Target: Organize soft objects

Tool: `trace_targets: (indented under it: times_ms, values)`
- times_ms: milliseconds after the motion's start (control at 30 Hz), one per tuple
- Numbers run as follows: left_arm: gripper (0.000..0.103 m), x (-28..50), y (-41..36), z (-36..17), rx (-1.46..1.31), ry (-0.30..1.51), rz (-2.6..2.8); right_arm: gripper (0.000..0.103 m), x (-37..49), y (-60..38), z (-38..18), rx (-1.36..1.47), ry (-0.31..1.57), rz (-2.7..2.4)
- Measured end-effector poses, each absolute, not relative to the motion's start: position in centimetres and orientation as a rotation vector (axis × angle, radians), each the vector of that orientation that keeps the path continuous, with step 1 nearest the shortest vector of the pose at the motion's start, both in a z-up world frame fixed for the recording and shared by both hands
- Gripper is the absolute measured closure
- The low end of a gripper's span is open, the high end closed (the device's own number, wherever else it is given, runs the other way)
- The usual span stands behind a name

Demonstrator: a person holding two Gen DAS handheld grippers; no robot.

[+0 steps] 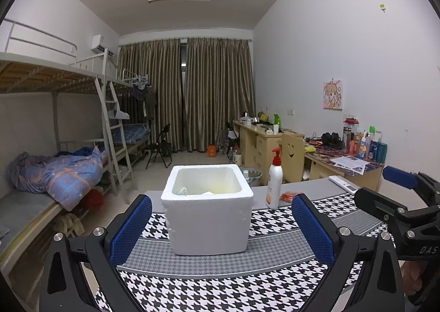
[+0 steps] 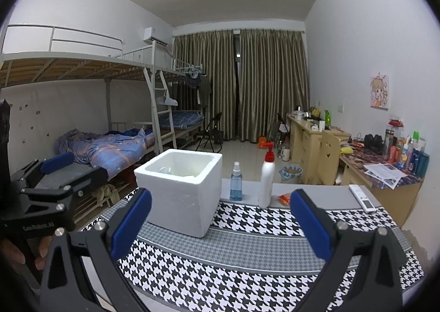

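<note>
A white foam box [image 1: 209, 215] [image 2: 178, 196] stands upright on the houndstooth-patterned table cloth [image 1: 220, 284] [image 2: 247, 243]. Pale soft-looking things [image 1: 183, 190] [image 2: 165, 169] lie at its bottom, mostly hidden by the walls. My left gripper [image 1: 221, 199] faces the box straight on, jaws wide open and empty; it also shows at the left edge of the right wrist view [image 2: 74, 171]. My right gripper [image 2: 221, 195] is open and empty too, held to the right of the box. It appears in the left wrist view at the far right [image 1: 385, 188].
Behind the box stand a blue spray bottle [image 2: 236, 182] and a white pump bottle [image 1: 275, 180] [image 2: 267, 177]. An orange packet [image 1: 287, 196] [image 2: 284, 197] and a white remote [image 1: 343, 184] [image 2: 363, 197] lie at the back right. Bunk beds stand left, desks right.
</note>
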State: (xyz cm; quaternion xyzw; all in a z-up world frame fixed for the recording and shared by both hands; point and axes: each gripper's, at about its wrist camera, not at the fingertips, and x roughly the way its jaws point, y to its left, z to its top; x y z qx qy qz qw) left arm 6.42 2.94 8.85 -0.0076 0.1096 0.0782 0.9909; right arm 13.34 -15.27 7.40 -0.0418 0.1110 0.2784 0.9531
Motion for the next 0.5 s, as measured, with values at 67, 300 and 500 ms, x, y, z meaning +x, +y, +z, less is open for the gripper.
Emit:
trace_targets:
  times_ms: [67,300,500]
  values:
    - [0.001,6.0,2.7,8.7,-0.016,0.211,0.160,0.001,13.1,-15.4,7.2,-0.084,0.222,0.575]
    - [0.001,5.0,2.8,8.2,-0.018,0.193,0.169,0.001,13.0,-16.1,6.7,-0.055,0.226,0.568]
    - [0.001,5.0,2.5,7.6,-0.018,0.192,0.165,0.001,12.3,-16.5,6.0,-0.061,0.209,0.559]
